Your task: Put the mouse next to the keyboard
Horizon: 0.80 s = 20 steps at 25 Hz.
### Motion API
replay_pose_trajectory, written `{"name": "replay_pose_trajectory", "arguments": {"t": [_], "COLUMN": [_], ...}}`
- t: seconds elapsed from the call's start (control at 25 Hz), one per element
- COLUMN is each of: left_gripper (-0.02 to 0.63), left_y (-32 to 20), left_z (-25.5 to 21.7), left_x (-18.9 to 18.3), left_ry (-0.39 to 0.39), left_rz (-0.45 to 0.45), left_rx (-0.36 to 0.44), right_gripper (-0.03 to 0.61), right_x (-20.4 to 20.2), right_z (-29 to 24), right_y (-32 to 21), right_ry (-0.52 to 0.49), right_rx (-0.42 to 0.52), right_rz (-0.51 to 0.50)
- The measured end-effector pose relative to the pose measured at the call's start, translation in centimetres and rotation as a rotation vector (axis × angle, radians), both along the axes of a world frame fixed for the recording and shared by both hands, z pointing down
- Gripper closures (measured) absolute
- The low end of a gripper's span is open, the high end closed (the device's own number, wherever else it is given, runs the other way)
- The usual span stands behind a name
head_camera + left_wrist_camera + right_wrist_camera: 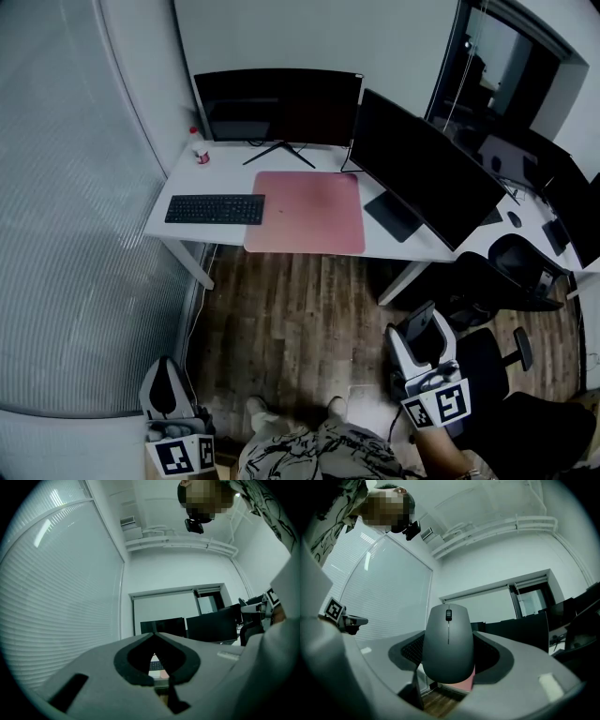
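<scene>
Nearest are the two pairs of tongs, held low over the wooden floor [281, 309] and well apart from the surface [217, 176]. The left tongs [153, 635] are pressed together with nothing between them. The right tongs [449, 667] pinch one grey mouse [448, 641] by its sides, its scroll wheel pointing up and away.

The main risk, as I judge it, is the grip. The mouse shell is smooth and rounded and only its flanks are held, so a jolt while it crosses the floor could let it slide out and drop. A black chair [502, 361] stands just beside the right tongs [419, 330] and could catch them on the way.

One black keyboard [215, 208] lies at the left of the surface, its right end meeting the edge of one pink mat [306, 212]. A careless set-down could nudge the keyboard. The mouse could also end up far out on the mat, not next to the keys.

Behind these stand two dark monitors [277, 106], the second one [422, 169] angled at the right. One small bottle [199, 150] stands near the left corner. More screens and a second chair [520, 267] show further right, and those screens are too dim to count.
</scene>
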<state>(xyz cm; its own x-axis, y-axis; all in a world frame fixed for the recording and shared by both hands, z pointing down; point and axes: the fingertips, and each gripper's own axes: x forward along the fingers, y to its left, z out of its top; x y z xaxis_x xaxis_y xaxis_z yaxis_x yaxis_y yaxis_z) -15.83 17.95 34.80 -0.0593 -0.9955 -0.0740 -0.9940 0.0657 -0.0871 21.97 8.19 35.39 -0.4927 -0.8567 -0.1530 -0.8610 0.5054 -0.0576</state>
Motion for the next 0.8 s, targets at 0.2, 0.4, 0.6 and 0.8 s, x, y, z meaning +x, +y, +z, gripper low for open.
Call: {"name": "replay_pose_trajectory", "arguments": {"t": [0.2, 0.4, 0.6, 0.8], "left_gripper": [0.615, 0.615, 0.615, 0.615], "left_y": [-0.4, -1.0, -1.3, -1.6], "left_z": [0.0, -0.1, -0.1, 0.1], "left_x": [-2.0, -3.9, -5.8, -7.8], "left_ry": [0.004, 0.003, 0.007, 0.012], "left_rz": [0.015, 0.029, 0.037, 0.045], "left_rx": [0.002, 0.003, 0.007, 0.006], "right_gripper": [0.278, 0.278, 0.278, 0.278], "right_x": [-1.5, -3.0, -5.0, -6.8], "right_z": [-0.2, -0.4, -0.4, -0.3], "right_y": [0.2, 0.2, 0.2, 0.1], "right_ry": [0.006, 0.012, 0.016, 0.02], "right_rx": [0.001, 0.004, 0.003, 0.001], "right_rz": [0.028, 0.047, 0.054, 0.069]}}
